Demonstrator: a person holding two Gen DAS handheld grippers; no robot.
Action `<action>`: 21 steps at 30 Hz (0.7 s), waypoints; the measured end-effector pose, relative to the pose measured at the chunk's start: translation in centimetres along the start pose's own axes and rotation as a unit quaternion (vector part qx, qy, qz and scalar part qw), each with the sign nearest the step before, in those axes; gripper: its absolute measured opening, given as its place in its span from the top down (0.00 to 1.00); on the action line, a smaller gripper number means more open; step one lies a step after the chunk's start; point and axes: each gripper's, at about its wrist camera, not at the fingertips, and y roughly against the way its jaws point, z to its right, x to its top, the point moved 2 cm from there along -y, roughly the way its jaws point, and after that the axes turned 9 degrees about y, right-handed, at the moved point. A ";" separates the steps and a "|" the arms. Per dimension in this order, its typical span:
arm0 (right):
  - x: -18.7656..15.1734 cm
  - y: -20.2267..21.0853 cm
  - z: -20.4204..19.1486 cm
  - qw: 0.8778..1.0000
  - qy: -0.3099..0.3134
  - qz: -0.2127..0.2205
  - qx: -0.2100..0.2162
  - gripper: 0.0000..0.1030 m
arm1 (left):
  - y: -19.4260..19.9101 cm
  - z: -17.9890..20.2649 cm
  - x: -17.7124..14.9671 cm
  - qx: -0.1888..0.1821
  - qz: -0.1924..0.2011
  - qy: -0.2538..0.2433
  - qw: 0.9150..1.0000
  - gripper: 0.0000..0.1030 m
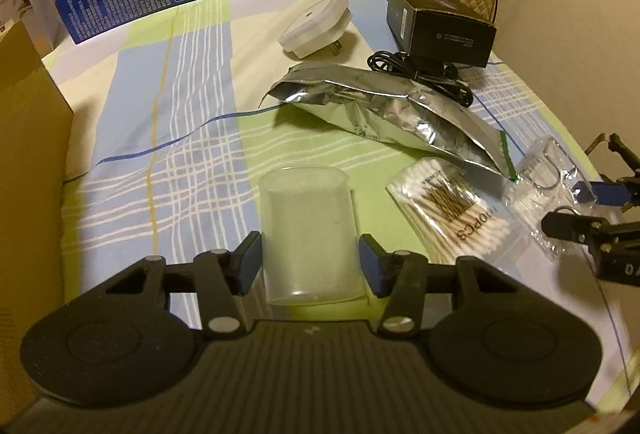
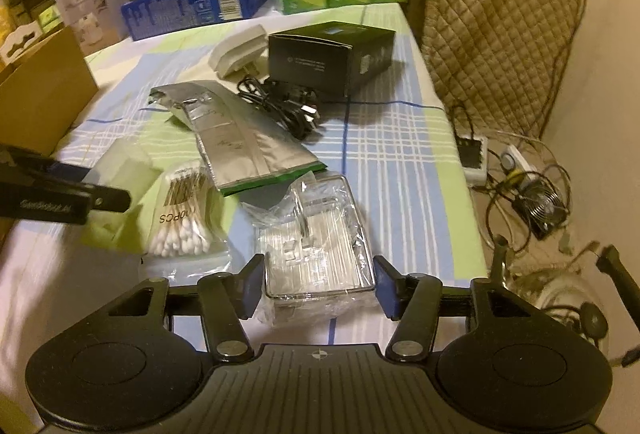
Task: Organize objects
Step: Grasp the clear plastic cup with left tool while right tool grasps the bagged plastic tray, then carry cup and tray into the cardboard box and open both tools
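Observation:
A translucent plastic cup [image 1: 308, 226] stands on the checked tablecloth [image 1: 192, 137]. My left gripper [image 1: 310, 240] is shut on it, one blue pad pressed against each side. In the right wrist view the cup [image 2: 124, 165] shows at the left, behind a black finger [image 2: 104, 197] of the left gripper. My right gripper [image 2: 319, 262] is shut on a clear plastic box [image 2: 316, 242] of thin white sticks in crinkled wrap. The left wrist view shows that box [image 1: 536, 185] and the right gripper [image 1: 576, 207] at the table's right edge.
Between the two grippers lies a bag of cotton swabs [image 1: 452, 209]. Behind it are a silver foil pouch [image 1: 384, 109], a black cable [image 1: 424, 73], a black box [image 1: 440, 25] and a white plug [image 1: 316, 29]. A cardboard box [image 1: 28, 137] stands left. Blue and green boxes line the back.

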 end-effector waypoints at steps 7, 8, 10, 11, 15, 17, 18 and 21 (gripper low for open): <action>0.5 3.1 0.2 1.000 -0.025 0.013 -0.010 0.50 | 3.0 -0.2 -0.4 -0.008 0.008 0.008 1.000 0.54; 0.7 3.7 0.1 0.999 -0.030 0.017 -0.006 0.50 | 3.5 -0.2 -0.5 -0.009 0.009 0.009 1.000 0.54; 1.0 5.1 -0.3 0.999 -0.039 0.024 -0.001 0.50 | 4.8 -0.2 -0.7 -0.011 0.013 0.012 1.000 0.54; 1.1 5.8 -0.6 0.999 -0.040 0.027 0.000 0.50 | 5.5 -0.2 -0.7 -0.012 0.016 0.014 1.000 0.54; 2.0 8.5 -2.1 0.998 -0.041 0.039 0.005 0.50 | 8.7 -0.1 -0.9 -0.014 0.031 0.023 0.999 0.54; 2.3 9.7 -3.0 0.998 -0.040 0.043 0.006 0.50 | 10.4 0.0 -1.0 -0.013 0.039 0.023 0.999 0.54; 2.5 10.3 -3.4 0.998 -0.038 0.044 0.007 0.50 | 11.2 0.0 -1.1 -0.013 0.043 0.024 0.999 0.54; 2.8 11.9 -4.8 0.998 -0.032 0.051 0.011 0.50 | 13.5 -0.2 -1.5 -0.013 0.054 0.031 0.998 0.54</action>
